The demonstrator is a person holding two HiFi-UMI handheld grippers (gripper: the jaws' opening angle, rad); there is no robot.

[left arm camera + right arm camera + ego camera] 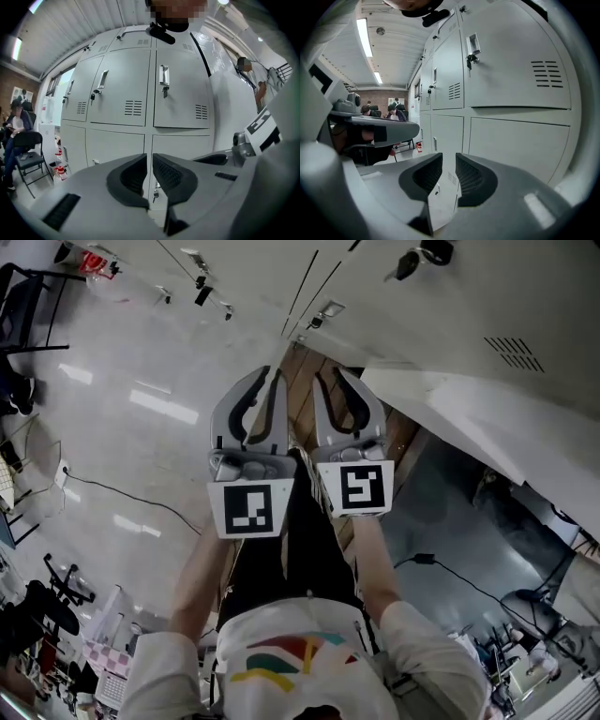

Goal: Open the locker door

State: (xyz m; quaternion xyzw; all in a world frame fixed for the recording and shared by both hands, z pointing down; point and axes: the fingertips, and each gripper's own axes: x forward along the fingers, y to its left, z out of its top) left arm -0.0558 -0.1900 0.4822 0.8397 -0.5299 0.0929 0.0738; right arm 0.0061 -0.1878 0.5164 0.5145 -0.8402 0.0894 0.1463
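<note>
A bank of grey lockers (140,89) stands ahead of both grippers. Each door has a recessed handle with a key hanging below it; the nearest upper door (180,89) carries its handle (163,77) at its left edge. All doors in view look closed. My left gripper (152,161) points at the lower row, its jaws nearly together with nothing between them. My right gripper (449,161) faces the lockers at an angle, with a clear empty gap between its pads. An upper door (515,61) and its handle (472,44) lie above it. From the head, both grippers (265,390) (336,385) are side by side, apart from the lockers.
People sit on chairs (21,140) left of the lockers, with small red items (58,171) on the floor beside them. More seated people (379,112) show down the room. A cable (122,493) runs over the shiny floor, and office chairs (56,601) stand at lower left.
</note>
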